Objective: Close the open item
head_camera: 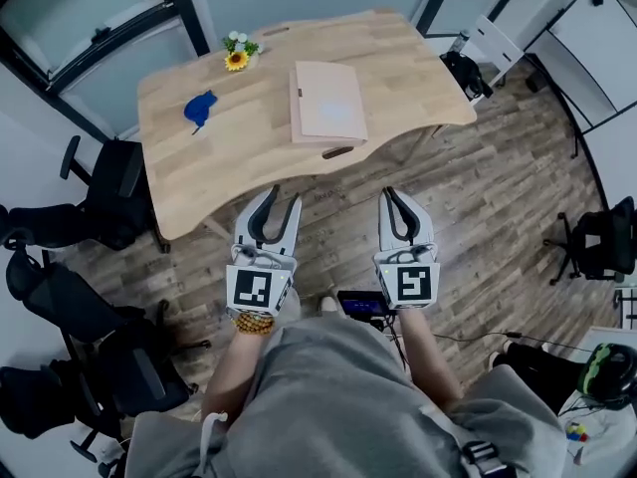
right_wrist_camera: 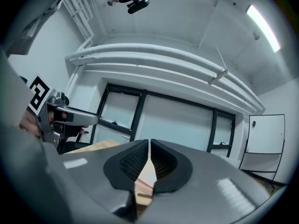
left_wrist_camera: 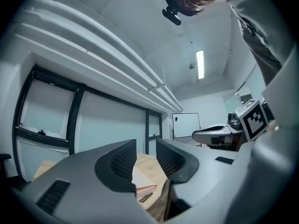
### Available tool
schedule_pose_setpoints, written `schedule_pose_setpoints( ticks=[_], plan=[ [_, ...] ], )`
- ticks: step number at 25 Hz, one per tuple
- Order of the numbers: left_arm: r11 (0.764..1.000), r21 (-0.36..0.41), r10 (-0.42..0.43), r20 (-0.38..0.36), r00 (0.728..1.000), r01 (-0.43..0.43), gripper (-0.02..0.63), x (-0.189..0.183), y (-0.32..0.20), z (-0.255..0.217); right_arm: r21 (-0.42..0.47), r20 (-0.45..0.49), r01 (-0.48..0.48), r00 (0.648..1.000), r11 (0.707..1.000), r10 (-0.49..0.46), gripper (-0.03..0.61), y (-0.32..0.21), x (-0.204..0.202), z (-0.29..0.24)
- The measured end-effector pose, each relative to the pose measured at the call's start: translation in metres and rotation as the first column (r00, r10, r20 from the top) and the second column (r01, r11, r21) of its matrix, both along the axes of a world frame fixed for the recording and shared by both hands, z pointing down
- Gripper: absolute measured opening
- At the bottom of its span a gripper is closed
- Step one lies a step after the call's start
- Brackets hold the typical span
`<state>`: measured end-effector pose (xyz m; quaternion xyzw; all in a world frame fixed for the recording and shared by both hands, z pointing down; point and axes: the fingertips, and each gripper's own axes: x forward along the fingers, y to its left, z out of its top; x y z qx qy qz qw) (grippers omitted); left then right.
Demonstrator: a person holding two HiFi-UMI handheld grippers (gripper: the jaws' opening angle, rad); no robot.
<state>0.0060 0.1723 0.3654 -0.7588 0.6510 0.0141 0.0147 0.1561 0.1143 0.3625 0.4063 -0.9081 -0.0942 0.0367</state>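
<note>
A flat pink book-like case (head_camera: 326, 103) lies shut on the wooden table (head_camera: 398, 58), near its front edge. Both grippers are held close to the person's body, short of the table and above the floor. My left gripper (head_camera: 287, 195) is open with a clear gap and nothing between its jaws. My right gripper (head_camera: 389, 193) is shut, tips touching, holding nothing. The left gripper view shows the left gripper (left_wrist_camera: 145, 146) pointing over the table at the pink case (left_wrist_camera: 142, 181). In the right gripper view the right gripper (right_wrist_camera: 149, 143) is closed, with the case (right_wrist_camera: 145, 183) seen below its tips.
A blue object (head_camera: 200, 110) and a small sunflower decoration (head_camera: 237, 53) sit on the table's left part. Black office chairs (head_camera: 100, 202) crowd the left side, another chair (head_camera: 602, 242) stands at the right. A dark device (head_camera: 360, 304) lies on the wooden floor by the person's feet.
</note>
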Motion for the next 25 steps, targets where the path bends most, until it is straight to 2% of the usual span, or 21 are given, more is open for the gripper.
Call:
schedule_pose_setpoints(
  ticks=[8,11,16,20,25],
  plan=[
    [0.993,-0.03,0.111,-0.005,0.994,-0.111,0.129,-0.055,-0.038,0.013,0.006,-0.065,-0.076,0.995,0.997,0.076,0.054,-0.032,-0.057,-0.001],
    [0.988,-0.034,0.147,-0.032,0.989,-0.149,0.129,-0.065,-0.057,0.024,0.014,-0.069,-0.109,0.992,0.994,0.11,0.055,-0.045,-0.065,-0.003],
    [0.976,-0.114,0.178,-0.072,0.981,-0.185,0.129,-0.063,-0.086,0.053,-0.013,-0.063,-0.154,0.986,0.988,0.153,0.055,-0.067,-0.052,0.003],
    [0.974,-0.148,0.166,-0.041,0.985,-0.171,0.126,-0.059,-0.108,0.064,-0.056,-0.034,-0.143,0.989,0.988,0.141,0.055,-0.094,-0.046,0.018],
    [0.971,-0.211,0.117,-0.009,0.993,-0.116,0.126,-0.057,-0.141,0.083,-0.076,0.008,-0.065,0.998,0.995,0.066,0.055,-0.133,-0.054,0.03]
  ],
)
